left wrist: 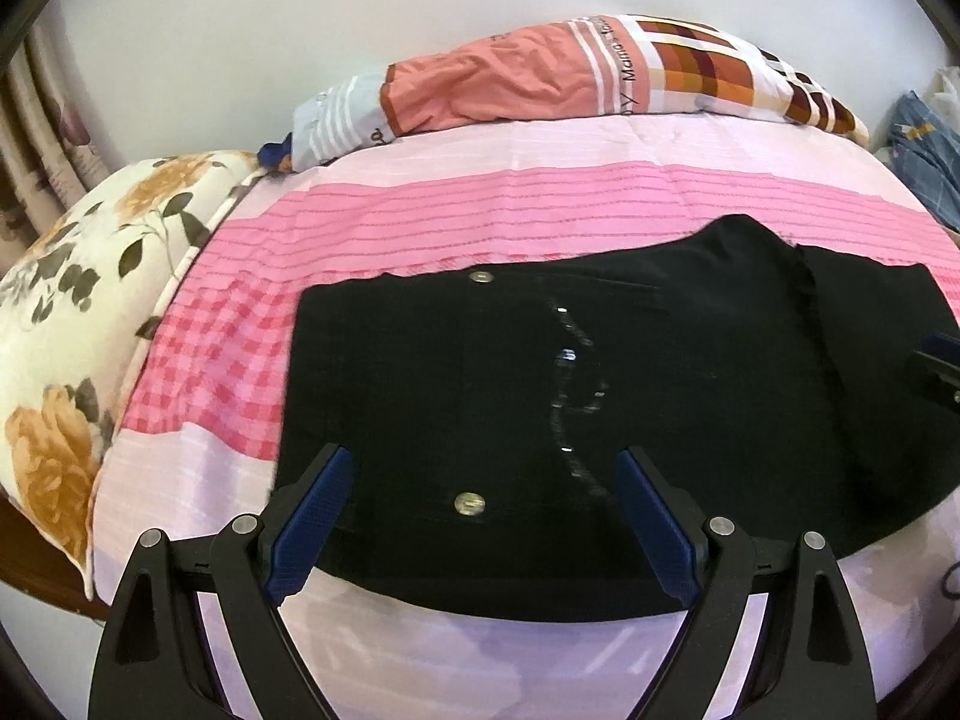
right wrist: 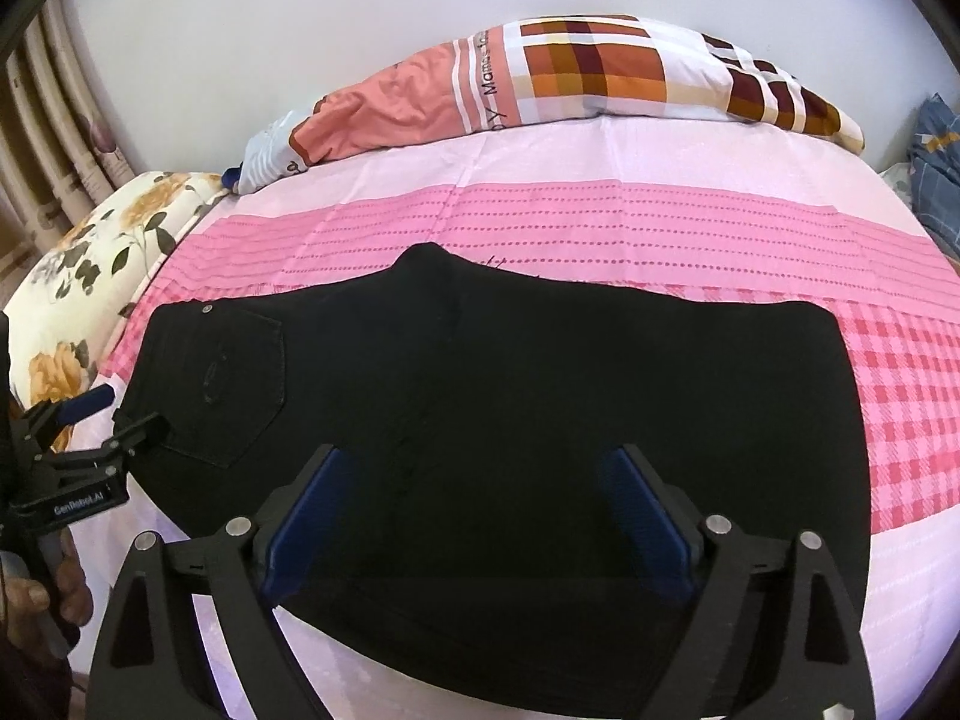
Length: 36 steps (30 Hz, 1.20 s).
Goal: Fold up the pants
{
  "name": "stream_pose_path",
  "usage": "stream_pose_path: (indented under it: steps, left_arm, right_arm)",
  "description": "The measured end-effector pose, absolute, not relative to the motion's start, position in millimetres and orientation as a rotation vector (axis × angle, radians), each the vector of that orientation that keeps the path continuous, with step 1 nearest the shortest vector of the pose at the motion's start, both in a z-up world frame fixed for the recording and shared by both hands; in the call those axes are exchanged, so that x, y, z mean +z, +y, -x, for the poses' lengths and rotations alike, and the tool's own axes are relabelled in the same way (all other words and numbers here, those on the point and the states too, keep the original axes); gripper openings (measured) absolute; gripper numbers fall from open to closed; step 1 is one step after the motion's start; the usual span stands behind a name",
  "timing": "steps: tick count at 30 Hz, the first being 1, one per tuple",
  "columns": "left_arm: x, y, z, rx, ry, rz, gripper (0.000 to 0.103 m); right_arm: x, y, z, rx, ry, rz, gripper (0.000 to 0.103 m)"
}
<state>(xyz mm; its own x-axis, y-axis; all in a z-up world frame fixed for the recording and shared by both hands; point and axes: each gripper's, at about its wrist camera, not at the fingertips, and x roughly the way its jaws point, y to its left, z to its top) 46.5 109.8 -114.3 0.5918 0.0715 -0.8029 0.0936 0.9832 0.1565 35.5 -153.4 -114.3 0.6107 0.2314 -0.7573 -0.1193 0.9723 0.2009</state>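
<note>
Black pants (left wrist: 690, 396) lie flat on the bed, folded into a broad slab, with two metal buttons (left wrist: 470, 504) at the waist end. My left gripper (left wrist: 486, 471) hovers open over the near waist edge, its blue pads (left wrist: 318, 516) apart and empty. In the right wrist view the pants (right wrist: 540, 372) show a back pocket (right wrist: 240, 384) at the left. My right gripper (right wrist: 477, 459) is open over the near edge of the cloth, holding nothing. The left gripper (right wrist: 123, 414) appears there at the pants' left end, held by a hand (right wrist: 36, 594).
The bed has a pink striped and checked sheet (left wrist: 480, 210). A floral pillow (left wrist: 78, 312) lies at the left edge. A rolled quilt (right wrist: 570, 78) runs along the far side by the white wall. Blue fabric (left wrist: 924, 150) sits at the far right, and curtains (right wrist: 54, 138) hang at the left.
</note>
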Motion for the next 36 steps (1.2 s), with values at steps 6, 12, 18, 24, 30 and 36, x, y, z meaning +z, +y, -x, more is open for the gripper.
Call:
stream_pose_path:
  steps: [6,12,18,24,30,36]
  left_arm:
    - [-112,138,-51,-0.014,0.905,-0.193,0.089]
    - [-110,195,-58,-0.128,0.879,-0.05,0.089]
    - [-124,252,-82,-0.336,0.949,0.202,0.089]
    - [-139,255,-105,-0.462,1.016,0.176,0.089]
    - [-165,253,-124,-0.553,1.119,0.183,0.089]
    - [-165,263,-132,-0.695,1.146,0.255,0.089]
  right_arm:
    - [-116,-146,-34,0.207,0.91,-0.125,0.087]
    - [-118,-146,-34,0.188,0.93,-0.132,0.087]
    - [-114,-139,-34,0.184,0.923,-0.113,0.087]
    - [-115,-132,-39,0.185,0.945,-0.1,0.087]
    - [-119,-128,-43,0.174,0.967,-0.103,0.087]
    - [-120,-122,-47,0.17,0.986,-0.098,0.087]
